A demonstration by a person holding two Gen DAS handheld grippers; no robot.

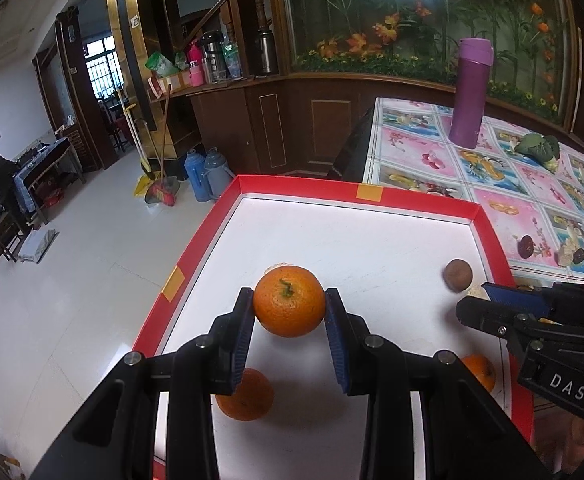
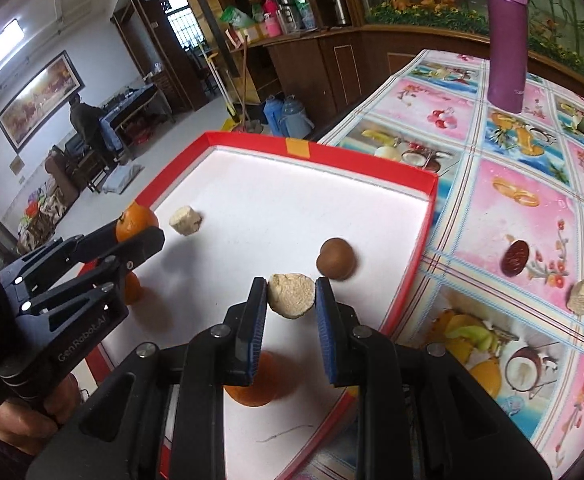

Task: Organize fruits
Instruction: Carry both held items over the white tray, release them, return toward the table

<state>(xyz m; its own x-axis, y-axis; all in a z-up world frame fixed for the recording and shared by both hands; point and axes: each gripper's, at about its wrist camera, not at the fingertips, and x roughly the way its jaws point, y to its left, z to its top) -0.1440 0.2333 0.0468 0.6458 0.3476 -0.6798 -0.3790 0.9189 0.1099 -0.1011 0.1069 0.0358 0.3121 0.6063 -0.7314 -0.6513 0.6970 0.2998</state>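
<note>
A red-rimmed tray [image 1: 312, 188] with a white floor lies on the table's left end. My left gripper [image 1: 289, 294] is shut on an orange [image 1: 289, 308], held over the tray near its left rim. From the right wrist view, the left gripper [image 2: 139, 228] and that orange [image 2: 133, 218] show at the left. My right gripper [image 2: 290, 282] is shut on a beige chunk [image 2: 292, 296] above the tray [image 2: 251, 142]. On the tray floor lie a brown round fruit [image 2: 336, 258], another beige chunk [image 2: 185, 220] and two oranges [image 1: 245, 394] [image 1: 482, 370].
A purple flask [image 2: 506, 36] stands on the patterned tablecloth [image 2: 532, 200] at the back. A dark red date [image 2: 515, 258], beige pieces [image 2: 582, 298] and a green vegetable [image 1: 540, 148] lie right of the tray. A person [image 2: 83, 120] stands far off; floor drops away left of the tray.
</note>
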